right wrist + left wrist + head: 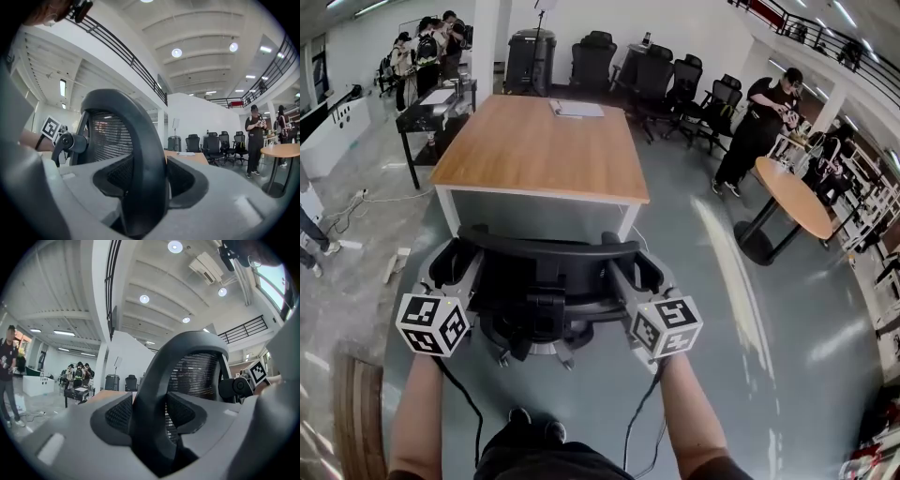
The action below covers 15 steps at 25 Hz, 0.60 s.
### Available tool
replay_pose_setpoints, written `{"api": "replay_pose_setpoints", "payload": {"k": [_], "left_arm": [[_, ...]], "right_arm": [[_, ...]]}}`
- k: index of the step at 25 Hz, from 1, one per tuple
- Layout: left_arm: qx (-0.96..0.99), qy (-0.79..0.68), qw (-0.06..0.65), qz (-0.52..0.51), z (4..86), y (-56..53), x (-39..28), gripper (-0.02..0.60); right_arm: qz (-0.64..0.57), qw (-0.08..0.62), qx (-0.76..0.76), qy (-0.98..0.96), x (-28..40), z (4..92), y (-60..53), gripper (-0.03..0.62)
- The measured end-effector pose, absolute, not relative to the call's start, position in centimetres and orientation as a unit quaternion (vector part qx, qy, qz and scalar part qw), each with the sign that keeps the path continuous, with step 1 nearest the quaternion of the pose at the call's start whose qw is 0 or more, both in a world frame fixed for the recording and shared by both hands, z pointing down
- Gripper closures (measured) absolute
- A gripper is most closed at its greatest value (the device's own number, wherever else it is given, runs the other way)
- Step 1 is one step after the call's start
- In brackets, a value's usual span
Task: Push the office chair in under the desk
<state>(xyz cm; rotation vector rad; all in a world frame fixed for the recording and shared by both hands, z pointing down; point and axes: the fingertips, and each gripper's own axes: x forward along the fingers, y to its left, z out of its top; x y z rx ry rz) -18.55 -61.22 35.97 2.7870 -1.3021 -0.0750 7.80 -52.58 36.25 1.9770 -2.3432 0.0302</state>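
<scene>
Only the head view shows the office chair (548,249) facing the desk (539,141).

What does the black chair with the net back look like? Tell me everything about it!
The black office chair has a curved plastic back frame with see-through mesh stretched inside it, and a silvery wheeled base resting on the grey floor. It stands upright at the near edge of the wooden desk, with its back turned away from the desk, and it is not yet pushed under. The left gripper and the right gripper each clamp one side of the back frame.
</scene>
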Motion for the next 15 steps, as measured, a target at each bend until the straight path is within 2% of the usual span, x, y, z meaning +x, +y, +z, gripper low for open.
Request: {"api": "replay_pose_setpoints", "payload": {"k": [15], "left_arm": [[0.909,-0.414,0.031,-0.036,36.5,-75.2,-13.7,0.342]], "right_arm": [[0.004,0.039,0.654,-0.756,12.5,36.9,-65.7,0.387]]}}
